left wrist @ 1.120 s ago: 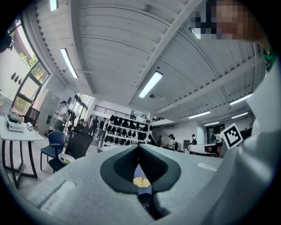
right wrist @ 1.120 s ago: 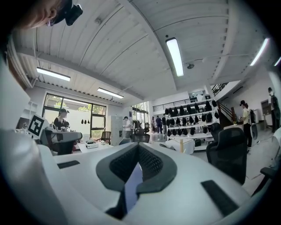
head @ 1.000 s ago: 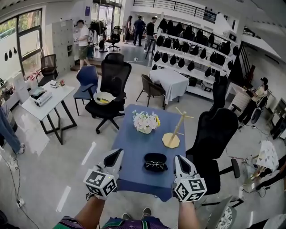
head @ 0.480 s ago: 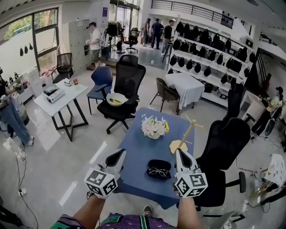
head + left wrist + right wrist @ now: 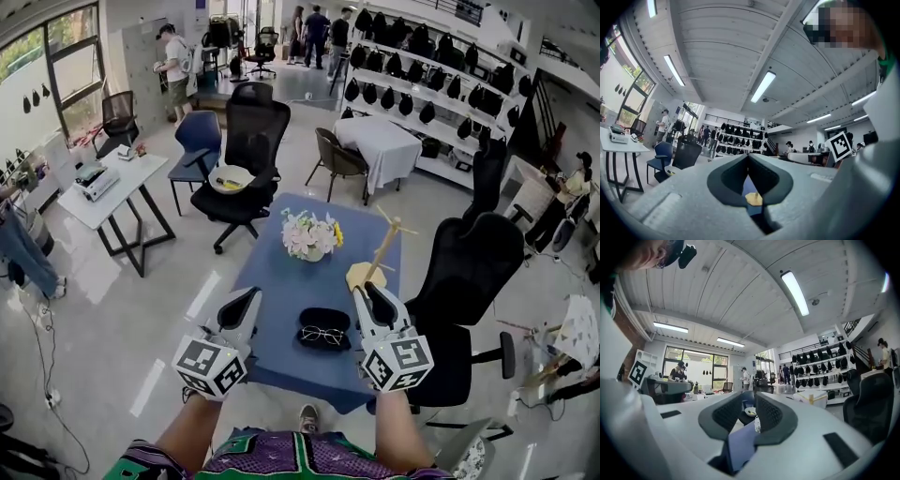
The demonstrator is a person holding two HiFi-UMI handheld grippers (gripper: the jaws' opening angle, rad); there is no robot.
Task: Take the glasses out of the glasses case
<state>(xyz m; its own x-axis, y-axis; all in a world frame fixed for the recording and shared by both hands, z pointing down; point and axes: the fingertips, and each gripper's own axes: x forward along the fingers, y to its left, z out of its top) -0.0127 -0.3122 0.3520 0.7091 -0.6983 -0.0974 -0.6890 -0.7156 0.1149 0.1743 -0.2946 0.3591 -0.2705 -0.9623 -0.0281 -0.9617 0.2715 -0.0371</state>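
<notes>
The glasses (image 5: pixel 323 335) look light and fragile, with a thin frame and lenses that scratch and smear. Take them by the bridge or a rim edge (never flat on a lens), with a gentle pinch. They lie inside the open black case (image 5: pixel 324 315), low in the middle of the head view, near the front edge of the blue table (image 5: pixel 281 277). The case is probably light too, and may slide or lift along with them.

Your left gripper (image 5: pixel 247 302) hangs left of the case and your right gripper (image 5: pixel 372 298) right of it. Both are apart from it, with the case between them and a little lower in the frame. The left jaws are pressed together at the tips on nothing; the right jaws stand slightly spread, also empty. Neither gripper view shows the glasses — both look out across the room.
</notes>
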